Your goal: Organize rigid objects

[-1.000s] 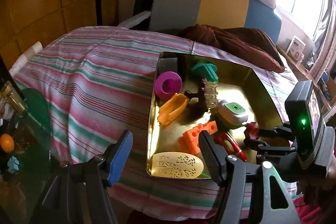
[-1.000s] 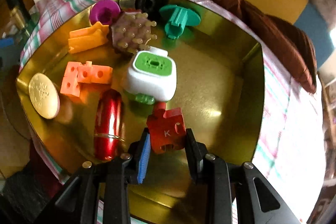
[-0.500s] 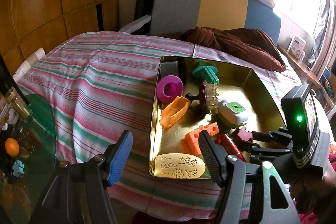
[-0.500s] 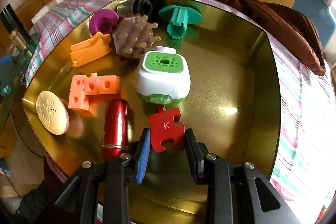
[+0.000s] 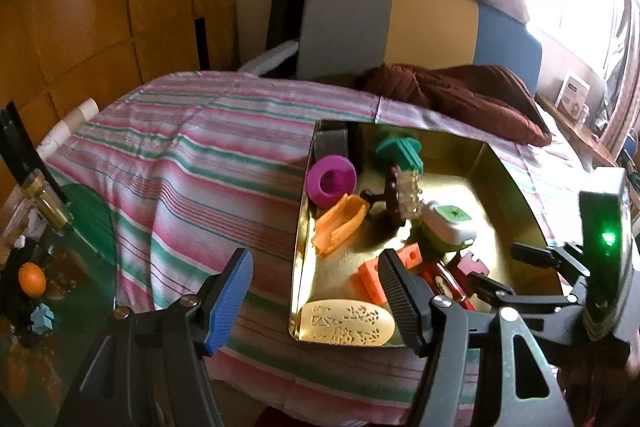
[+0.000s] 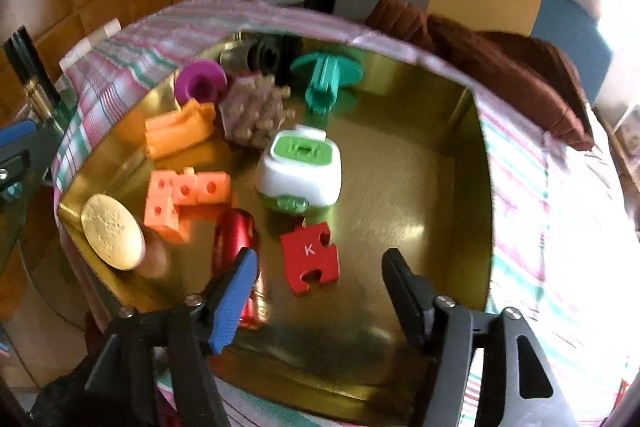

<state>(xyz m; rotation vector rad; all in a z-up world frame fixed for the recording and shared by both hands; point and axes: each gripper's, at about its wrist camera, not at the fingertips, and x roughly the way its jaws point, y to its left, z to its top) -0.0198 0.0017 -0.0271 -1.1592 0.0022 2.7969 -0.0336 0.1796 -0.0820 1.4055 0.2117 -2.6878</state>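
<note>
A gold metal tray (image 6: 460, 187) (image 5: 516, 187) sits on the striped bed and holds several toys. A red puzzle piece marked K (image 6: 310, 257) (image 5: 474, 265) lies flat on the tray floor. My right gripper (image 6: 318, 297) is open and empty, just above and behind the piece. Also in the tray are a red cylinder (image 6: 234, 243), orange blocks (image 6: 184, 195), a cream oval (image 6: 112, 237), a white and green box (image 6: 300, 171), a brown spiky piece (image 6: 254, 115), an orange piece (image 6: 176, 133), a purple ring (image 6: 200, 83) and a teal piece (image 6: 326, 79). My left gripper (image 5: 312, 297) is open and empty, held over the bed's front edge left of the tray.
The striped bedspread (image 5: 200, 155) stretches left of the tray. A brown cushion (image 5: 452, 95) lies behind the tray. A glass side table (image 5: 48, 267) with small items stands at far left. The right gripper's body (image 5: 600, 255) shows at the tray's right edge.
My right gripper opened and let go of the red puzzle piece, which now lies on the tray floor. The gripper drew back and up a little. The left gripper barely moved.
</note>
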